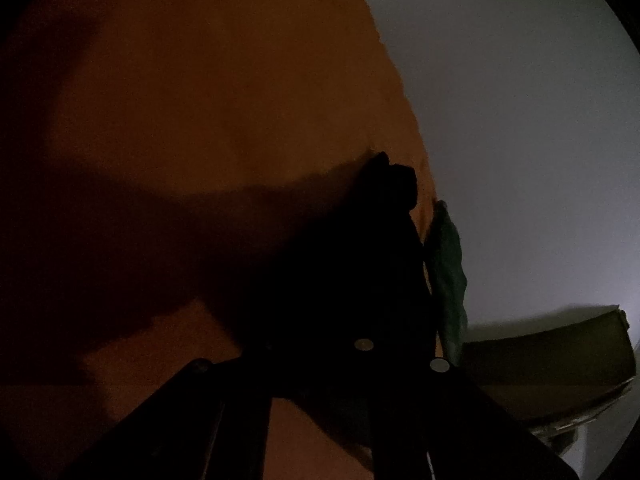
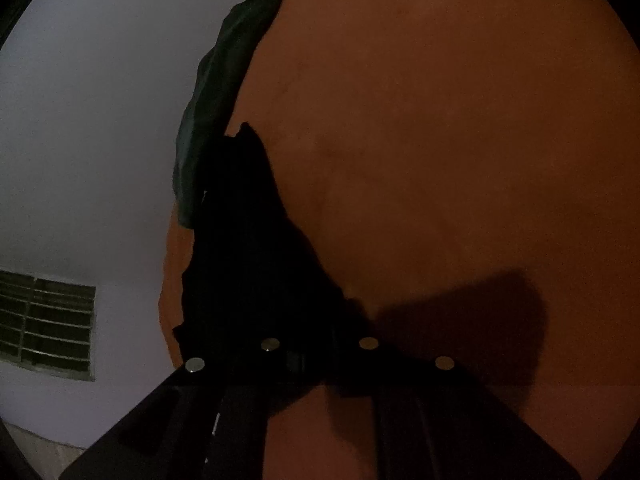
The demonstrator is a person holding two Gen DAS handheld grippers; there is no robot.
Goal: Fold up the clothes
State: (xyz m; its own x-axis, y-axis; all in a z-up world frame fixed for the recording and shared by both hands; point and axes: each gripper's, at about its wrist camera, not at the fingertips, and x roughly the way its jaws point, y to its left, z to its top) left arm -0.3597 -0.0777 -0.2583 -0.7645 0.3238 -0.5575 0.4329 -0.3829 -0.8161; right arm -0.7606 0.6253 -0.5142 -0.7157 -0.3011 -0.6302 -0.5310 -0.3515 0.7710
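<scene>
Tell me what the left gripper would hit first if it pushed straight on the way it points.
Likely the orange surface under the dark cloth it seems shut on; depth is unclear.

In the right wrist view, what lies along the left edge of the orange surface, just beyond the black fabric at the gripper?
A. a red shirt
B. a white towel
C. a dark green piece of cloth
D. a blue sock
C: a dark green cloth runs along the edge of the orange surface, beyond the black fabric at the right gripper.
</scene>
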